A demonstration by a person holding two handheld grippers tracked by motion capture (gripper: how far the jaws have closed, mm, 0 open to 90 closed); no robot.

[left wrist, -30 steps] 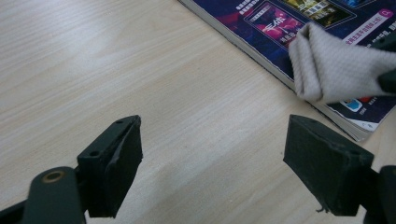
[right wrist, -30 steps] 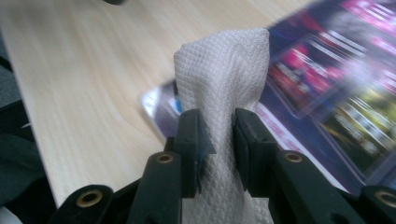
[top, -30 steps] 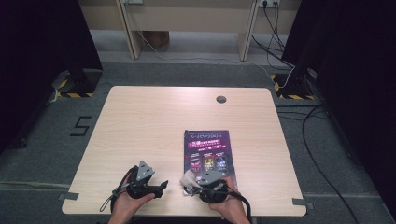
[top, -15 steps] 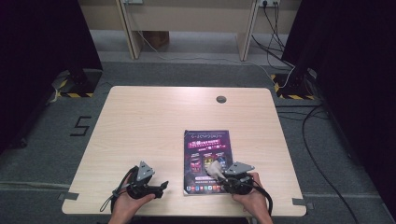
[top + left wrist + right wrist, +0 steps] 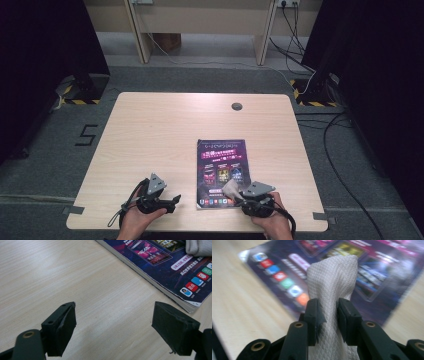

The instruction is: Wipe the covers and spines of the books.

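Cloth (image 5: 331, 285), a grey-white piece with a fine diamond weave, is sitting pinched between the two black jaws of the right gripper (image 5: 329, 312), its folded end sticking up past the jaw tips. In the high view the same cloth (image 5: 230, 188) is resting on the lower right part of a magazine (image 5: 222, 170), and the right gripper (image 5: 239, 198) is lying low at that corner, held by the person's right hand (image 5: 270, 222) coming in from the near edge.

That magazine is lying flat and closed on the table (image 5: 150, 130), nearer the person's side and right of the middle, with a dark purple cover carrying pictures and a row of small coloured icons along its near edge. In the left gripper view the magazine (image 5: 160, 262) is showing its page edges and near corner, with the cloth (image 5: 198, 247) lying on the cover at the top right.

On the other side, the left gripper (image 5: 113, 327) is hovering over bare wood just beside the magazine, its jaws standing wide apart with nothing between them. From above, the left gripper (image 5: 172, 202) is sitting in the left hand (image 5: 137, 217) near the table's front edge, clear of the magazine.
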